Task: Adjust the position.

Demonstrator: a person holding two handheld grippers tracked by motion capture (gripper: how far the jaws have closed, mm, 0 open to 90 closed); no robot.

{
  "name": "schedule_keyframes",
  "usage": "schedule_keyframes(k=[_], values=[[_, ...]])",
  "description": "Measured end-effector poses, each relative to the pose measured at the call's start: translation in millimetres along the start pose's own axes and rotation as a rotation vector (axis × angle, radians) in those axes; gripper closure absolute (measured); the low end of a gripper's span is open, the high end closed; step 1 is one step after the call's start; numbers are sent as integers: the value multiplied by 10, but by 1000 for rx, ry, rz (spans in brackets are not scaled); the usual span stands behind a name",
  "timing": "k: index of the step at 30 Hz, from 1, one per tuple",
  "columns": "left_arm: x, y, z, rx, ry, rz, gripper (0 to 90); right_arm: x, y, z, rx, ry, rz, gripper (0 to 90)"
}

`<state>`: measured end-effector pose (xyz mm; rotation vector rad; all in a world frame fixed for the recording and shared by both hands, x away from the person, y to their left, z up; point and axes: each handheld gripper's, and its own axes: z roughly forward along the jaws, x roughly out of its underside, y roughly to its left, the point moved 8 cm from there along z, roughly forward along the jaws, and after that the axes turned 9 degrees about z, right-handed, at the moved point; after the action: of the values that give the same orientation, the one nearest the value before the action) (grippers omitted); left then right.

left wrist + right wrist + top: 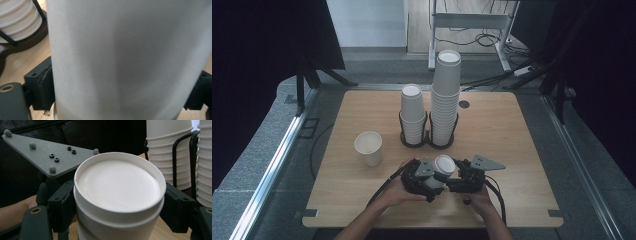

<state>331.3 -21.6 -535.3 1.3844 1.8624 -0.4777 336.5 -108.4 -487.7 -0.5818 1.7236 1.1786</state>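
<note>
The nested cups (443,167) sat upside down near the worktop's (522,150) front edge — your left tool (430,176) and right tool (457,176) both clamped them. Uneven pulling could crush the paper — or leave them jammed.

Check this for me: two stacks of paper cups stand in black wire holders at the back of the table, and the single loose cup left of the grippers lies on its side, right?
Not quite. The single loose cup stands upright with its mouth open to the ceiling, as the high view shows. The rest holds: two stacks of paper cups stand in black wire holders at the back of the table.
</note>
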Motion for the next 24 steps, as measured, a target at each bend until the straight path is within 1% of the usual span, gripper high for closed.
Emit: schedule_keyframes(k=[2, 7, 10, 16, 19, 24], values=[[-4, -10, 8, 8, -6, -11, 85, 0, 5, 5, 3, -1, -6, 235], [-5, -12, 2, 5, -8, -1, 101, 1, 10, 3, 2, -5, -11, 234], [-1, -12, -4, 1, -1, 10, 116, 0, 9, 1, 0, -4, -13, 231], [35, 11, -20, -7, 52, 65, 133, 33, -5, 7, 4, 44, -19, 210], [26, 43, -59, -20, 59, 80, 134, 19, -21, 5, 28, 72, -45, 151], [8, 150, -140, -53, 70, 91, 136, -66, -19, -50, 37, 82, -63, 133]])
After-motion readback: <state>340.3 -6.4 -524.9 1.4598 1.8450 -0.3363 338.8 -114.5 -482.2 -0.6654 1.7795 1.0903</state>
